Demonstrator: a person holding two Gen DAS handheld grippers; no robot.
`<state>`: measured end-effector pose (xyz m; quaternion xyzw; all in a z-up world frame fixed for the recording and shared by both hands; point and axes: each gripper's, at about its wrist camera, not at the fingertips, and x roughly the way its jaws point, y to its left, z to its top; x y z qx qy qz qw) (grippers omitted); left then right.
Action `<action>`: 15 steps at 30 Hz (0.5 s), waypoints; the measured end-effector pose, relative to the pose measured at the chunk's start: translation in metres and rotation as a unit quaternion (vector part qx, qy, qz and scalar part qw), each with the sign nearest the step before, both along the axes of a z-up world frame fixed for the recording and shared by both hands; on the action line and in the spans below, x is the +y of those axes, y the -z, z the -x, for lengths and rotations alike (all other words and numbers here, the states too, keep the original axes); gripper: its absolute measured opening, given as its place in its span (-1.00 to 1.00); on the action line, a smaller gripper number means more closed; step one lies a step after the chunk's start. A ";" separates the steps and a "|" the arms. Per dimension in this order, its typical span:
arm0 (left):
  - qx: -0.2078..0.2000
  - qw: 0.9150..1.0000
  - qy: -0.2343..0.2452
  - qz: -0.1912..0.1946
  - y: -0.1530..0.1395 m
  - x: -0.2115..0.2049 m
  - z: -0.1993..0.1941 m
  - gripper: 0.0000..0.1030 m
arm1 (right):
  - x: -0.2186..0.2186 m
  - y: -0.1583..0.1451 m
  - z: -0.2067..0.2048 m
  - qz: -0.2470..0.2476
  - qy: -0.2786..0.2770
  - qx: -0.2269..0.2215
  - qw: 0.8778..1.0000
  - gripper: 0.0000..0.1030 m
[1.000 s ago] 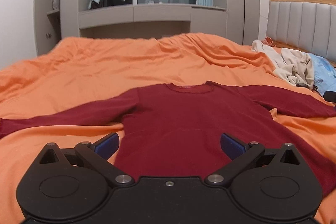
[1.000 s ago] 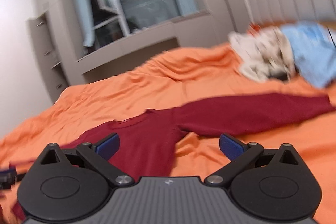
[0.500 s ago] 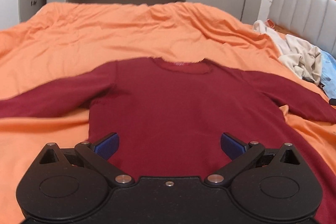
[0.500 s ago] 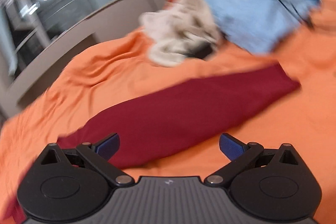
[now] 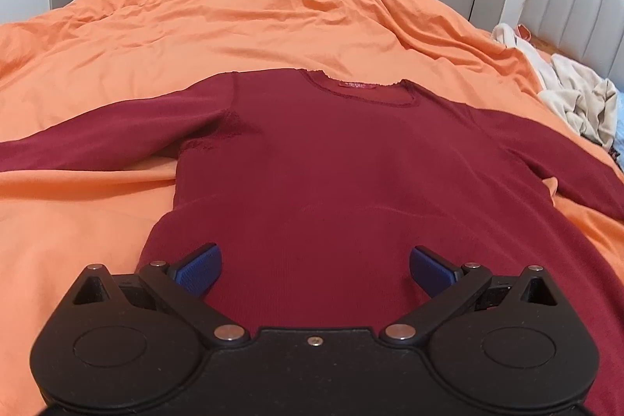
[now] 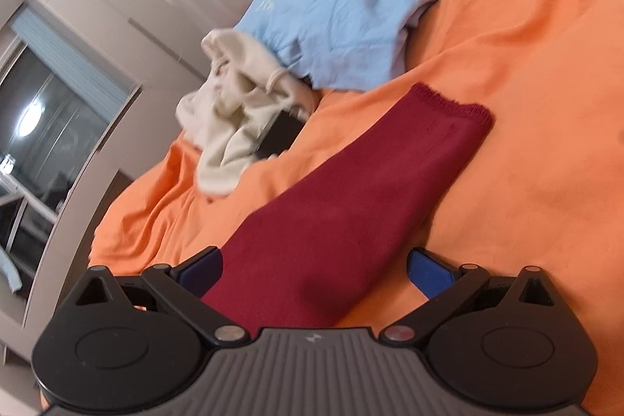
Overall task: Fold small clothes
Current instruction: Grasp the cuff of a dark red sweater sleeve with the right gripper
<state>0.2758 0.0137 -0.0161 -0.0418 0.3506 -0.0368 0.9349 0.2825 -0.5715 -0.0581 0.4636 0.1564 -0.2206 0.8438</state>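
Red top point(image 5: 335, 178) laid flat on the orange bed point(image 5: 241, 26).
Left gripper point(image 5: 315, 269) fingers are held apart over its hem; right gripper point(image 6: 314, 269) fingers are spread astride one sleeve point(image 6: 351, 205).

Each hand-held gripper point(image 5: 314, 269) point(image 6: 314, 269) has 2 blue-padded fingers point(image 5: 199, 269) on black linkages with silver pivot screws point(image 5: 229, 331).

one red shirt point(image 5: 343, 182), two hand-held grippers point(image 5: 315, 269)
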 end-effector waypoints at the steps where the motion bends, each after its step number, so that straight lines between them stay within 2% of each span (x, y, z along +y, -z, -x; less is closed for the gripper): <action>1: 0.001 1.000 0.000 -0.003 0.001 -0.001 0.000 0.99 | 0.000 0.000 -0.002 0.003 0.013 0.001 1.000 0.92; 2: 0.002 1.000 0.001 -0.006 0.001 -0.001 0.000 0.99 | 0.001 -0.001 0.000 0.008 0.027 0.006 1.000 0.87; 3: 0.003 1.000 0.002 -0.009 0.002 -0.002 -0.001 0.99 | 0.003 -0.002 -0.001 0.016 0.040 0.014 0.999 0.72; 4: 0.004 1.000 0.003 -0.012 0.003 -0.003 -0.001 0.99 | 0.004 -0.002 -0.001 0.025 0.052 0.024 0.998 0.48; 5: 0.005 1.000 0.003 -0.015 0.003 -0.004 -0.001 0.99 | 0.005 -0.003 -0.002 0.035 0.064 0.037 0.997 0.36; 7: 0.006 1.000 0.005 -0.021 0.004 -0.006 -0.002 0.99 | 0.006 -0.004 -0.005 0.056 0.079 0.061 0.993 -0.12; 8: 0.007 1.000 0.005 -0.024 0.005 -0.007 -0.001 0.99 | 0.007 -0.005 -0.006 0.069 0.084 0.072 0.991 -0.22; 12: 0.008 0.999 0.008 -0.039 0.007 -0.012 -0.001 0.99 | 0.012 -0.014 -0.013 0.116 0.079 0.095 0.985 -0.83; 15: 0.009 0.999 0.010 -0.046 0.007 -0.014 -0.001 0.99 | 0.021 -0.028 -0.017 0.159 0.064 0.087 0.981 -0.87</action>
